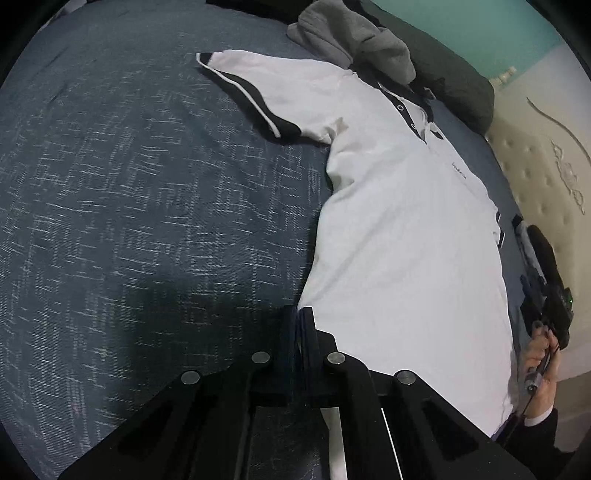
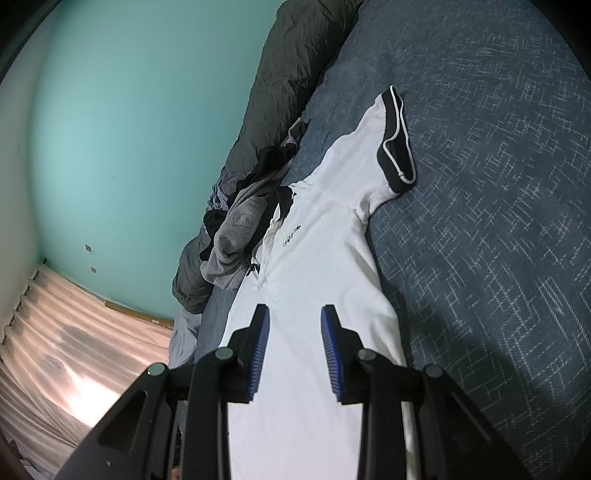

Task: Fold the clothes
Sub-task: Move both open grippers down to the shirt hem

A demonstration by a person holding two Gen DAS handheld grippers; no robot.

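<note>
A white polo shirt (image 1: 399, 206) with black collar and sleeve trim lies flat, front up, on the blue bedspread (image 1: 147, 184). My left gripper (image 1: 300, 314) is shut at the shirt's bottom left corner, its tips pinching the hem edge, with white cloth showing under the gripper body. My right gripper (image 2: 294, 308) stands open above the shirt (image 2: 321, 258) near its other side, blue pads (image 2: 260, 339) apart and nothing pressed between them. In the left wrist view a hand (image 1: 539, 354) holds that right gripper beside the shirt's far edge.
A crumpled grey garment (image 1: 354, 33) lies at the collar, on a dark green duvet (image 1: 454, 85). A cream tufted headboard (image 1: 535, 166) borders the bed. The right wrist view shows a teal wall (image 2: 129, 129) and a pale curtain (image 2: 74, 350).
</note>
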